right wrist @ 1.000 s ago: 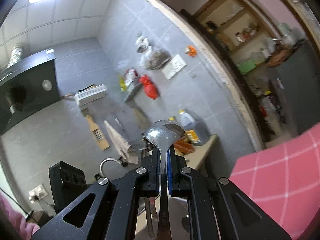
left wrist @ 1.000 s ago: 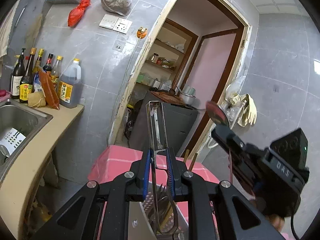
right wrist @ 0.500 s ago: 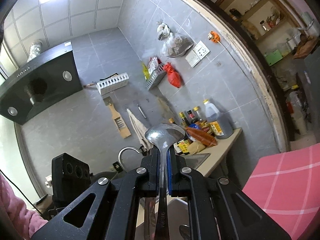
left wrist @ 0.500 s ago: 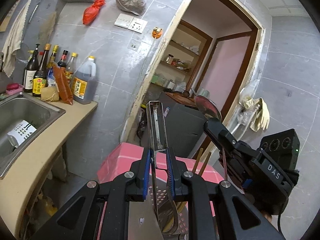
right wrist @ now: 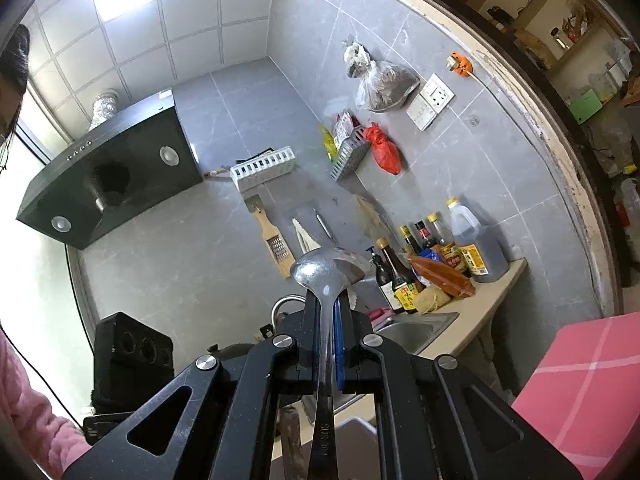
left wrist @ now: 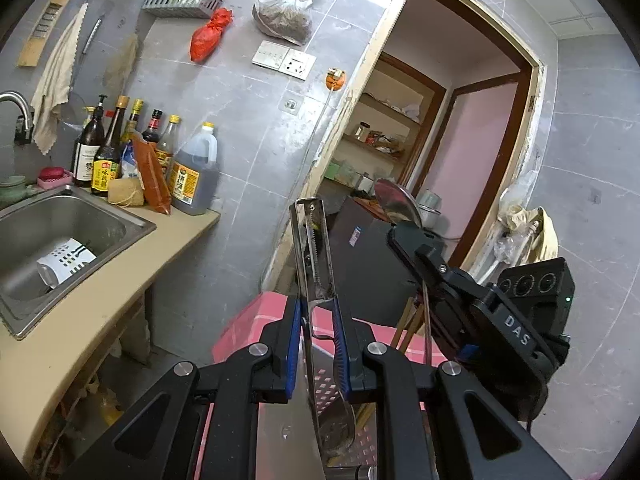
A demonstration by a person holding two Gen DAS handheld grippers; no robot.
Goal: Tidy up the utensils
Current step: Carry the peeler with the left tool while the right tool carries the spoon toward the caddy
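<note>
Grey-tiled kitchen, sink (left wrist: pixel 60 236), pink checked cloth (left wrist: pixel 256 320). Left gripper (left wrist: pixel 316 344) clamping peeler (left wrist: pixel 312 248); right gripper (right wrist: pixel 326 344) clamping spoon (right wrist: pixel 330 270). Utensil holder below mostly hidden.

Grey-tiled kitchen wall (left wrist: pixel 248 120) with a double socket plate (left wrist: pixel 284 60) at 12 o'clock. Steel sink (left wrist: pixel 60 232) set in a beige table (left wrist: pixel 100 304) at 9 o'clock; open doorway (left wrist: pixel 452 128) at 2 o'clock. Black range hood (right wrist: pixel 108 176) below a white tiled ceiling (right wrist: pixel 192 20).

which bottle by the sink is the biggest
The jug with the yellow cap and a handle, at the right end of the row nearest the doorway; the others are slim, narrow-necked bottles.
</note>
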